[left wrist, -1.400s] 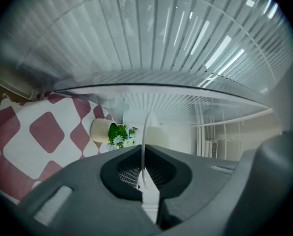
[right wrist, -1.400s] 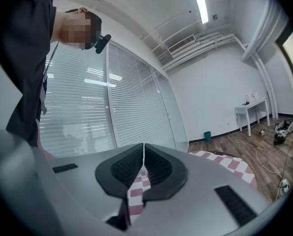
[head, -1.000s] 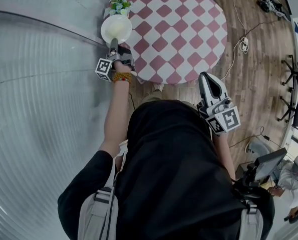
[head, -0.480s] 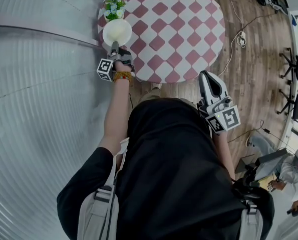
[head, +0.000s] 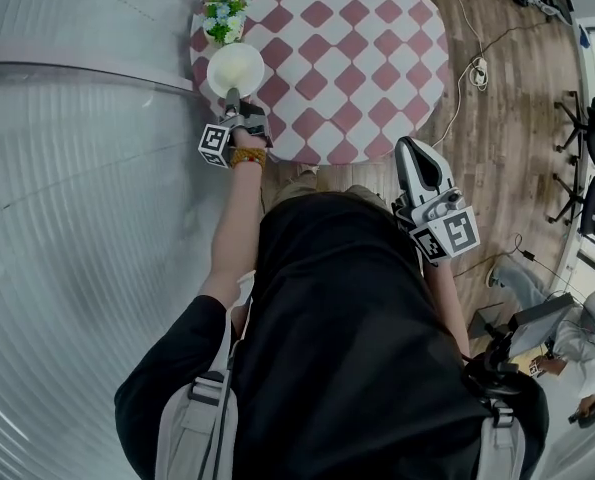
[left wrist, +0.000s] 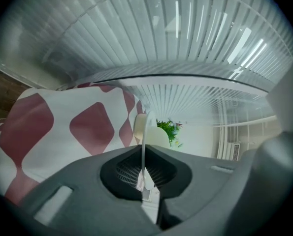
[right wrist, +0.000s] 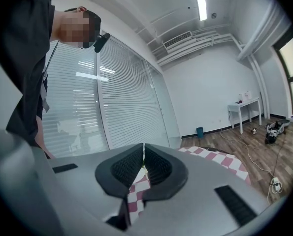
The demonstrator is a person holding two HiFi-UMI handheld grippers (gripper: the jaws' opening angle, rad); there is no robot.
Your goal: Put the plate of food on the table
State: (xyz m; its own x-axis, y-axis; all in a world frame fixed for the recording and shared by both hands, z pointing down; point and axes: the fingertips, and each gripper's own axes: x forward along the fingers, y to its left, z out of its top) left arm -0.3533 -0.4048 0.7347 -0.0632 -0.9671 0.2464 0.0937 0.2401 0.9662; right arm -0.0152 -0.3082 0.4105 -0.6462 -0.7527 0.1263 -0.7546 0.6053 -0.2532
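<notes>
Right gripper was held near the torso, jaws pressed together, nothing between them. Left gripper, arm extended, was clamped on the rim of the white plate. Plate was over the left edge of the checked table, just beside a small plant.

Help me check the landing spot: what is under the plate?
The checkered tablecloth near the table's edge, beside the small plant. The plate hides the patch right below it; contact is unclear.
</notes>
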